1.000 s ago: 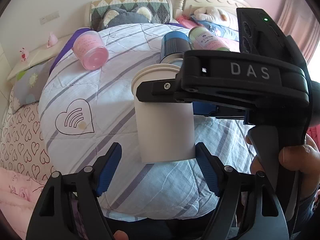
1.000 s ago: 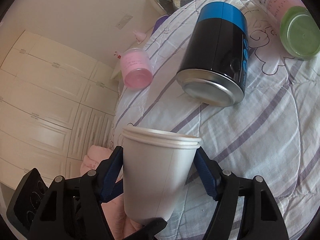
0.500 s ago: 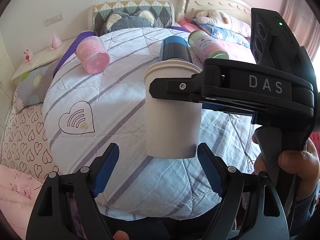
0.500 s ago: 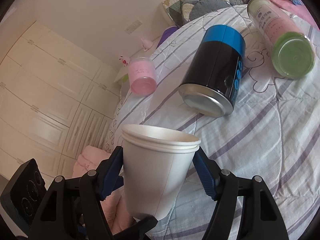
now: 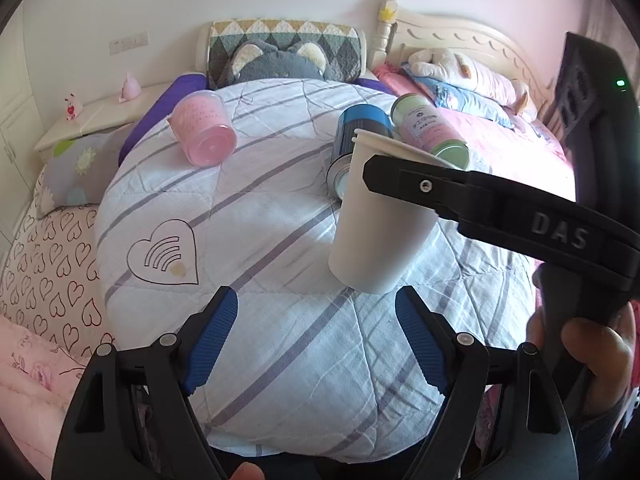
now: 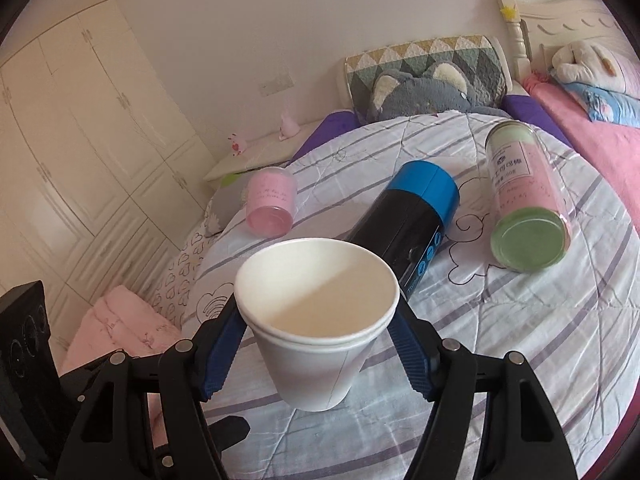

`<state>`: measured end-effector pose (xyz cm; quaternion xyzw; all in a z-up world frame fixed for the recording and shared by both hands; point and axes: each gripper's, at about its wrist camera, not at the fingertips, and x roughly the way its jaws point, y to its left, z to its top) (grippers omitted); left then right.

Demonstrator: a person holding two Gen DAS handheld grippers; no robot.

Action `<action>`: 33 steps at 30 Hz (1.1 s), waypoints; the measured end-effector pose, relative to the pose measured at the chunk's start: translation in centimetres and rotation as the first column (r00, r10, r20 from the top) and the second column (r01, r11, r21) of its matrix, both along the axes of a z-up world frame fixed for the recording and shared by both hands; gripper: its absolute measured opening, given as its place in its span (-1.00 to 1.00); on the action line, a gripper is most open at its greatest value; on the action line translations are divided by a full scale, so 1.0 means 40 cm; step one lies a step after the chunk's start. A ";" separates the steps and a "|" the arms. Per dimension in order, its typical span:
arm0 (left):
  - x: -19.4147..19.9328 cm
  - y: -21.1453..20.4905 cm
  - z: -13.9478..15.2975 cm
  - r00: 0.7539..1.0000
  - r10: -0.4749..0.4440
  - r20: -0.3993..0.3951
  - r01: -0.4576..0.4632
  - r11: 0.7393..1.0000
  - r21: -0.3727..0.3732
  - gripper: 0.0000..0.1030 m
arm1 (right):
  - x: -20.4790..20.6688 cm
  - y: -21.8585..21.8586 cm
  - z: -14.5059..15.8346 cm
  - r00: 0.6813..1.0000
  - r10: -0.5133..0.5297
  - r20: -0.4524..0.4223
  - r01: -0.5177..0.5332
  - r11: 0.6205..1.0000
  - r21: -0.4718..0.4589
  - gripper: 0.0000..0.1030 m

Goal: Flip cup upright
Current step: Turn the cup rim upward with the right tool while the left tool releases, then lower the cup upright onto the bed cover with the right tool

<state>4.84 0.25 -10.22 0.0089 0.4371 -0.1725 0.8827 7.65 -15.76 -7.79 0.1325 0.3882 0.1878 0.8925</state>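
Observation:
A white paper cup (image 6: 320, 320) is clamped between the blue pads of my right gripper (image 6: 320, 340), mouth up and tilted a little toward the camera, above the striped round cushion (image 6: 520, 340). In the left wrist view the same cup (image 5: 376, 236) hangs tilted in the right gripper's black jaws, its base just above the cushion (image 5: 280, 240). My left gripper (image 5: 316, 340) is open and empty, in front of and below the cup.
On the cushion lie a pink jar (image 5: 204, 136), a black and blue can (image 6: 412, 216) and a pink tube with a green lid (image 6: 524, 208). Pillows and a soft toy (image 5: 276, 60) sit behind. A bed with a headboard (image 5: 460, 36) is at the right.
The right gripper has carried the cup to the right and tilted it. The right wrist view now looks down into the cup's mouth. The left gripper stays open.

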 end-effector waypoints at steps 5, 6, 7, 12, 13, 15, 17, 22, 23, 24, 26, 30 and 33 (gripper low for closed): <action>0.024 -0.009 -0.029 1.000 0.014 -0.015 -0.014 1.000 0.004 0.61 | 0.001 0.021 0.002 0.999 0.022 0.024 -0.021 0.999 -0.032 0.39; 0.028 -0.011 -0.036 1.000 0.014 -0.018 -0.014 1.000 0.007 0.61 | 0.000 0.025 0.002 0.999 0.027 0.028 -0.026 0.999 -0.042 0.39; 0.031 -0.012 -0.043 1.000 0.018 -0.021 -0.018 1.000 0.010 0.61 | -0.006 0.026 0.002 0.999 0.034 0.034 -0.033 0.998 -0.048 0.39; 0.039 -0.021 -0.061 0.999 0.037 -0.014 -0.036 0.999 0.019 0.61 | -0.014 0.043 0.003 0.995 0.068 0.075 -0.060 0.992 -0.109 0.38; 0.040 -0.022 -0.064 0.999 0.045 0.000 -0.045 0.999 0.027 0.61 | -0.017 0.046 0.004 0.994 0.072 0.086 -0.061 0.991 -0.123 0.38; 0.043 -0.024 -0.069 0.998 0.060 0.015 -0.061 0.997 0.042 0.61 | -0.022 0.051 0.004 0.990 0.088 0.109 -0.071 0.986 -0.148 0.37; 0.047 -0.020 -0.071 0.998 0.066 0.009 -0.066 0.998 0.019 0.61 | -0.025 0.055 0.002 0.987 0.104 0.125 -0.083 0.983 -0.164 0.37; 0.042 -0.020 -0.076 0.997 0.071 0.019 -0.071 0.997 0.021 0.63 | -0.031 0.066 -0.013 0.978 0.141 0.155 -0.105 0.970 -0.221 0.37; 0.041 -0.020 -0.078 0.997 0.071 0.021 -0.071 0.997 0.023 0.64 | -0.036 0.068 -0.013 0.976 0.149 0.160 -0.110 0.967 -0.229 0.36; 0.040 -0.020 -0.079 0.997 0.073 0.022 -0.074 0.997 0.021 0.64 | -0.038 0.071 -0.013 0.973 0.157 0.167 -0.114 0.964 -0.239 0.37; 0.040 -0.020 -0.079 0.997 0.075 0.026 -0.076 0.997 0.016 0.64 | -0.045 0.073 -0.014 0.970 0.165 0.180 -0.117 0.961 -0.250 0.36; 0.036 -0.023 -0.074 0.996 0.080 0.047 -0.081 0.997 0.013 0.64 | -0.058 0.076 -0.015 0.962 0.172 0.210 -0.113 0.958 -0.265 0.37; 0.034 -0.027 -0.073 0.995 0.082 0.060 -0.083 0.996 0.023 0.64 | -0.070 0.082 -0.018 0.957 0.178 0.227 -0.112 0.954 -0.279 0.37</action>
